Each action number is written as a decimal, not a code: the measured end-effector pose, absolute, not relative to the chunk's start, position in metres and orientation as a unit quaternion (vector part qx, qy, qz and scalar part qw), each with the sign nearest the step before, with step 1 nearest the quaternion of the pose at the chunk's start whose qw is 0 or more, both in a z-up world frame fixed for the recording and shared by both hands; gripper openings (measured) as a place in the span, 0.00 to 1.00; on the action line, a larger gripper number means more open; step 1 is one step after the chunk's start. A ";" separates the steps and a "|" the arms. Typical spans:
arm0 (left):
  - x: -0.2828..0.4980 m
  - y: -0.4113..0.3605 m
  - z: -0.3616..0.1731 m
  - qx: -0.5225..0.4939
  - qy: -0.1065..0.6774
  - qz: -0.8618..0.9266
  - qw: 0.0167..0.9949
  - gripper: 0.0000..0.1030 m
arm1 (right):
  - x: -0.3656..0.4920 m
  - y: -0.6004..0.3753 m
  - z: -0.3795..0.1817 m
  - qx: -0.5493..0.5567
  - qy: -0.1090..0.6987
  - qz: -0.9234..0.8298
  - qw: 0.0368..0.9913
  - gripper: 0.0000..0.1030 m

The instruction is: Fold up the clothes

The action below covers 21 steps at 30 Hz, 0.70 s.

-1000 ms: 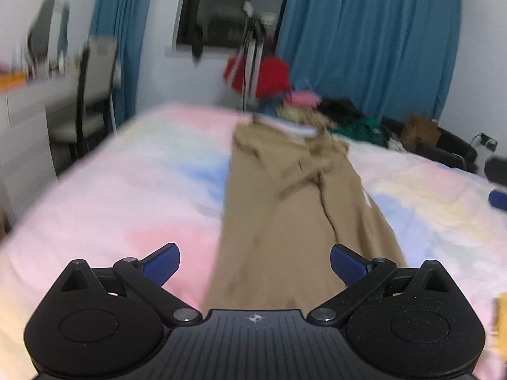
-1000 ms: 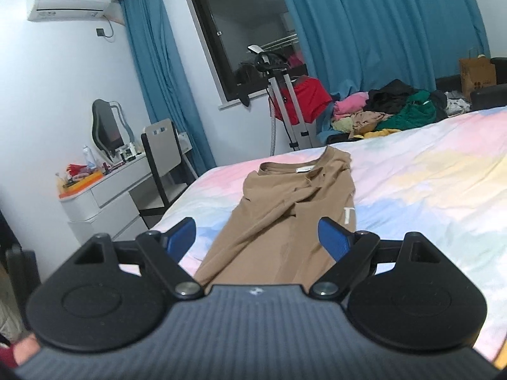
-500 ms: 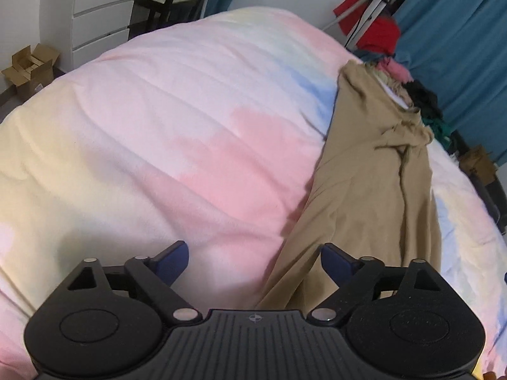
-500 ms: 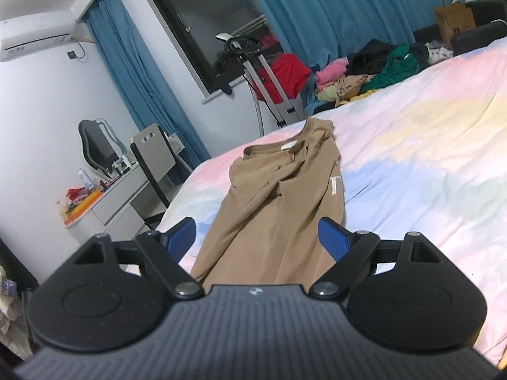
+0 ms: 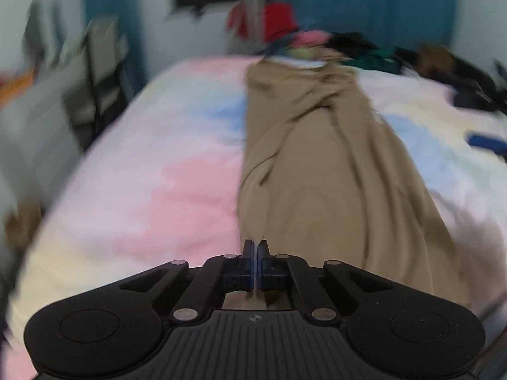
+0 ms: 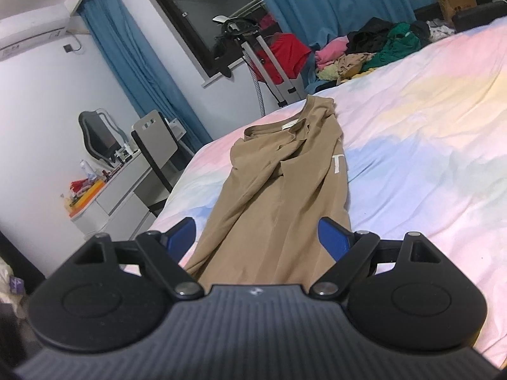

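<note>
Tan cotton long-folded shirt (image 6: pixel 279 196) lay mid-frame on pastel quilted bed (image 6: pixel 427 145), hem nearest. Left gripper (image 5: pixel 255 250) pressed together at hem corner, seemingly pinching it for folding. Right gripper (image 6: pixel 258 237) spread, straddling hem, ready.

Bare bedspread (image 6: pixel 427 145) flanks the shirt (image 6: pixel 285 202); clothes pile (image 6: pixel 374 50) crowds the far edge.

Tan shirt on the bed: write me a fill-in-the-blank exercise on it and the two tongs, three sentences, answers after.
1. The left tongs are ____, their blue pads nearly touching at the near edge of the tan shirt.
2. The right tongs are ____, with the shirt's hem showing between their fingers.
3. The shirt lies on a pastel bedspread with its collar pointing ____ from the cameras.

Answers: shut; open; away
</note>
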<state>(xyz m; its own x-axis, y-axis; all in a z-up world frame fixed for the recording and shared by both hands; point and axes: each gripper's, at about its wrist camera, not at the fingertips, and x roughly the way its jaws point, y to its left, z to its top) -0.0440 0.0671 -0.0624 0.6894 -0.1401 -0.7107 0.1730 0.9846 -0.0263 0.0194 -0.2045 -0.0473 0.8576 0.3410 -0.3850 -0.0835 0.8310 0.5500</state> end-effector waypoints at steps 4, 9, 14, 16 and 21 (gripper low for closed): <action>-0.063 0.029 -0.043 0.125 0.339 -0.123 0.924 0.01 | 0.020 -0.210 -0.047 0.270 0.241 0.100 0.927 0.83; -0.077 -0.013 -0.043 0.198 0.322 -0.183 0.907 0.01 | 0.021 -0.214 -0.049 0.272 0.246 0.088 0.926 0.83; -0.080 -0.031 -0.064 0.179 0.360 -0.255 0.879 0.03 | 0.024 -0.218 -0.055 0.285 0.257 0.086 0.919 0.83; -0.080 -0.022 -0.066 0.154 0.371 -0.261 0.878 0.14 | 0.025 -0.220 -0.058 0.293 0.263 0.085 0.915 0.83; -0.061 0.043 -0.063 -0.014 0.405 -0.192 0.894 0.62 | 0.028 -0.220 -0.062 0.304 0.269 0.087 0.910 0.83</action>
